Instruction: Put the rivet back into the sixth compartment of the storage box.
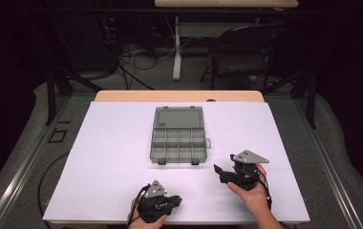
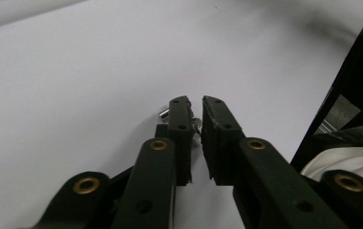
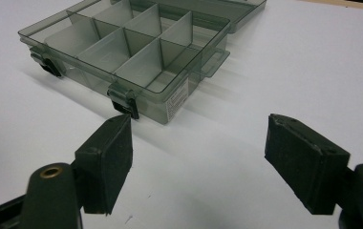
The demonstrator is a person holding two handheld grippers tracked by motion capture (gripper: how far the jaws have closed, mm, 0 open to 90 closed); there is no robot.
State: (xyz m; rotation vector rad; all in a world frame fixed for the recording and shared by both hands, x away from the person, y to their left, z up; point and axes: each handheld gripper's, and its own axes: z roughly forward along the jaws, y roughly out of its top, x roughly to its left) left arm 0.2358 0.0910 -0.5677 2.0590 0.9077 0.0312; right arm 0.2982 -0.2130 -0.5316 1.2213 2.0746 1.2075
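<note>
Small silvery piece (image 2: 195, 125) mostly hidden behind nearly closed jaws of left gripper (image 2: 196, 102), centre of left gripper view; too small to identify, perhaps a screw. Organizer box (image 3: 136, 52) lid cut off by top edge of right gripper view. Left hand (image 1: 147, 220) cropped at bottom edge, high view.
</note>
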